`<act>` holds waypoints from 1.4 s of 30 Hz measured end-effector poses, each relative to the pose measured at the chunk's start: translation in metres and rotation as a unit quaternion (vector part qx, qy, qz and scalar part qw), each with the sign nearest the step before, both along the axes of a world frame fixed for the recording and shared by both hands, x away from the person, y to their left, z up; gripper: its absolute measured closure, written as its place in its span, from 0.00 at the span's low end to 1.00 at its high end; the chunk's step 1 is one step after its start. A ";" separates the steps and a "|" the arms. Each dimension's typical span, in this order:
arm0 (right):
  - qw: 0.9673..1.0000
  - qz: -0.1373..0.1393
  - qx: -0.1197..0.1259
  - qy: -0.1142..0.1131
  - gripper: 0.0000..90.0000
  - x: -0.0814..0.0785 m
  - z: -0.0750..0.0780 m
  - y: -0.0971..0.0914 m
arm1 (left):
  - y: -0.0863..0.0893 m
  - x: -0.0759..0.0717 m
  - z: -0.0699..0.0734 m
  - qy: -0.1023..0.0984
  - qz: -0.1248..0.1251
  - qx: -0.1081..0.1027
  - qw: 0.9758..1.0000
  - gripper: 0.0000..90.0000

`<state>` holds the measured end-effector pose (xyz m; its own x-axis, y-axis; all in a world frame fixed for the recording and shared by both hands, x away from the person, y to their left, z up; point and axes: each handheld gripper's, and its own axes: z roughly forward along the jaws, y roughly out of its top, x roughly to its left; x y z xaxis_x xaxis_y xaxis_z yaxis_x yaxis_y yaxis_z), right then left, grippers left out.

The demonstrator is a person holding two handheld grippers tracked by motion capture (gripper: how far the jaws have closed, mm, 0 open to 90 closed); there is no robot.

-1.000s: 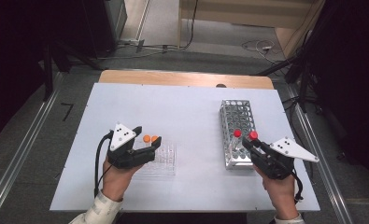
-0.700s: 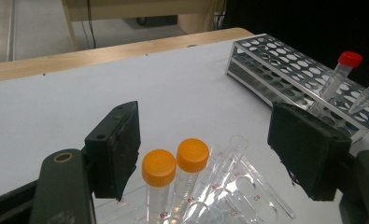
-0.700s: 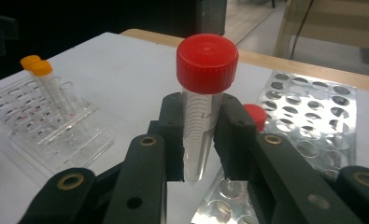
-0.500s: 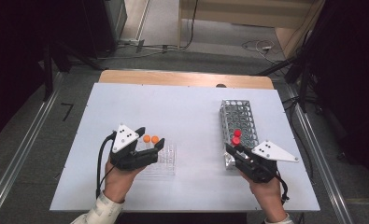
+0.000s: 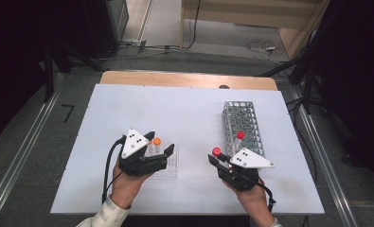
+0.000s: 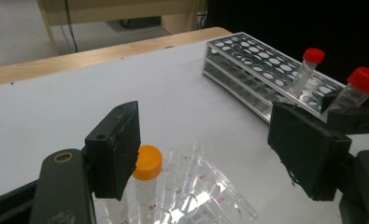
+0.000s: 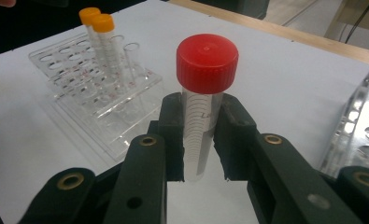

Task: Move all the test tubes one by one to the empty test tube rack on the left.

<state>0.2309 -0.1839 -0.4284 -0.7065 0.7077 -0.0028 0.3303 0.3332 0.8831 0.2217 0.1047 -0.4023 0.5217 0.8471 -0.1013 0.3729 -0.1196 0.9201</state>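
While the person's forearms entered over the near edge of the white desk [image 5: 184,109], the right gripper [image 7: 202,135] stood with its jaws clamped narrow on a clear plastic tube with a red screw cap [image 7: 205,88], held upright above the desk, just off the near end of the perforated metal tube rack [image 5: 244,125] by the right edge. A second red-capped tube [image 5: 240,136] stood tilted in that rack. The left gripper [image 6: 210,154] hovered with jaws wide and nothing between them, straddling the transparent plastic rack [image 7: 98,88] near the desk's near-left corner; two clear tubes with orange caps [image 7: 100,28] stood upright in it, one just beside the left jaw. Bare desk separated the racks, and nothing lay between them. Since the earlier frames, the right hand had carried its tube leftward away from the metal rack toward the desk's middle, while the left hand kept its place.
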 end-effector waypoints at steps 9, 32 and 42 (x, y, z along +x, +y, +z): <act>1.000 0.019 -0.010 0.005 0.79 0.001 -0.010 0.020 | -0.025 -0.002 -0.006 0.006 -0.037 0.008 0.999 0.29; 0.999 0.047 -0.017 0.008 0.79 -0.004 -0.013 0.041 | -0.061 -0.001 -0.015 0.016 -0.118 0.008 0.993 0.63; 0.999 0.046 -0.017 0.008 0.79 -0.004 -0.014 0.041 | -0.062 -0.002 -0.015 0.015 -0.129 0.007 0.992 0.77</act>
